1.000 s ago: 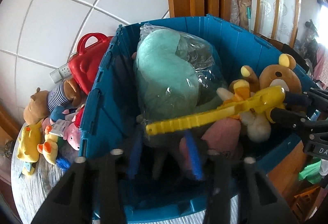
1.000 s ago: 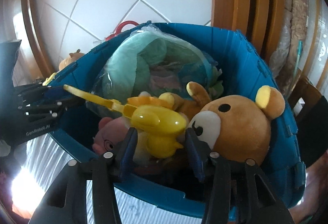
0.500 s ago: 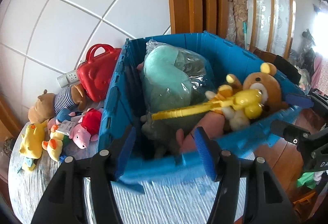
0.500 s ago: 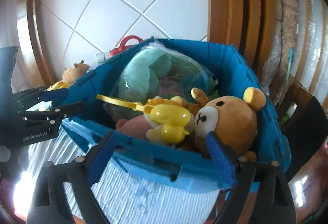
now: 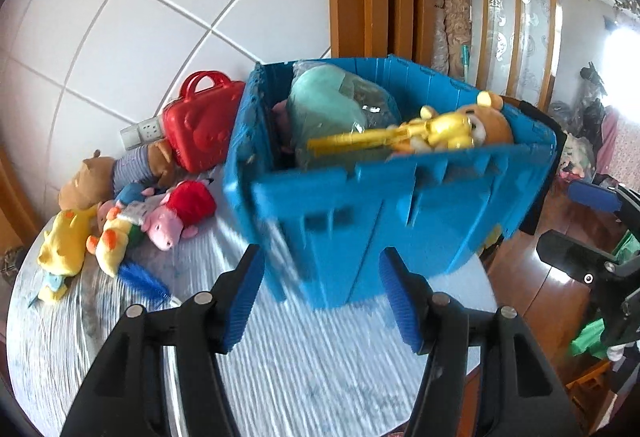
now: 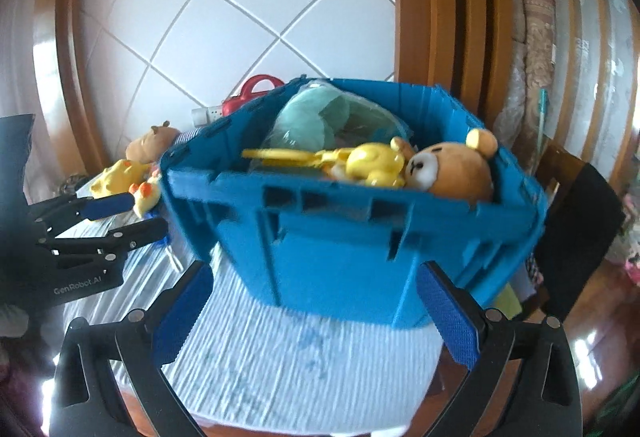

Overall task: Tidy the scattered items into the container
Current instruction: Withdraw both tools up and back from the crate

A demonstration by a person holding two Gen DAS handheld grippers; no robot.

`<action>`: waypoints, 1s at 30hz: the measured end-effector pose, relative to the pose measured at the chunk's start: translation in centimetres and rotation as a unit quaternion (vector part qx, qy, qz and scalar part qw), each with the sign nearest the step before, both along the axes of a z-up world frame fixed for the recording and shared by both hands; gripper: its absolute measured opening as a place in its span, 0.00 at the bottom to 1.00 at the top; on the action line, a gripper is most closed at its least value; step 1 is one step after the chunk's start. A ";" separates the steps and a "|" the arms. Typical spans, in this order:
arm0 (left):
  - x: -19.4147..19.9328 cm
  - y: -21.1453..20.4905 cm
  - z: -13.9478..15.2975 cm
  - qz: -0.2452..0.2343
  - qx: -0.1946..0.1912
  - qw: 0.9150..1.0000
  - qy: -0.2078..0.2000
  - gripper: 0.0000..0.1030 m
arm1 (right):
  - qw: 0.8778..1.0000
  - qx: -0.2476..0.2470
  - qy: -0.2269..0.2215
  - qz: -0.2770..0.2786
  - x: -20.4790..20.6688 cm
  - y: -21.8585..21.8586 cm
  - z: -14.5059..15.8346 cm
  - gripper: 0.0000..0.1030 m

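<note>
Both claws have backed away from the blue crate (image 5: 392, 213) since the earlier frames; the right claw (image 6: 316, 317) no longer pinches the yellow toy gun (image 6: 360, 163), which now lies on top of the crate's contents beside the brown bear (image 6: 456, 169). Left claw (image 5: 320, 297) spread, empty, over the striped worktop (image 5: 312, 369). Right claw spread, empty, in front of the crate. Bagged teal plush (image 5: 324, 105) in the crate. Scattered plush toys (image 5: 120, 217) and a red case (image 5: 200, 125) remain on the worktop, left of the crate.
</note>
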State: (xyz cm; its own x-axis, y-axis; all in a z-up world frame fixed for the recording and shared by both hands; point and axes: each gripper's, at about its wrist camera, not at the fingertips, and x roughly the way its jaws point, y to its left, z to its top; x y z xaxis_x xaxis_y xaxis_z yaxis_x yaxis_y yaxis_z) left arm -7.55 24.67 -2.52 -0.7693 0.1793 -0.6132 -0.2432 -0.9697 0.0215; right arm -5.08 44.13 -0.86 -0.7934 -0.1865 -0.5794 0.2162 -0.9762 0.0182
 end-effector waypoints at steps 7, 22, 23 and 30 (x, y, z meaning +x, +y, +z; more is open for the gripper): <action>2.4 -2.4 -1.7 0.045 0.010 0.999 -0.027 0.57 | 0.999 -0.006 -0.022 0.039 0.9 -2.6 -2.1 1.00; 4.0 -6.1 -3.1 0.175 0.008 0.983 -0.063 0.57 | 0.984 -0.021 -0.060 0.164 -1.8 -6.6 -5.1 1.00; 4.1 -6.4 -3.3 0.181 0.008 0.981 -0.066 0.57 | 0.983 -0.024 -0.063 0.168 -2.0 -6.7 -5.4 1.00; 4.5 -7.8 -4.4 0.196 0.014 0.977 -0.083 0.57 | 0.982 -0.018 -0.076 0.171 -2.6 -7.9 -6.6 1.00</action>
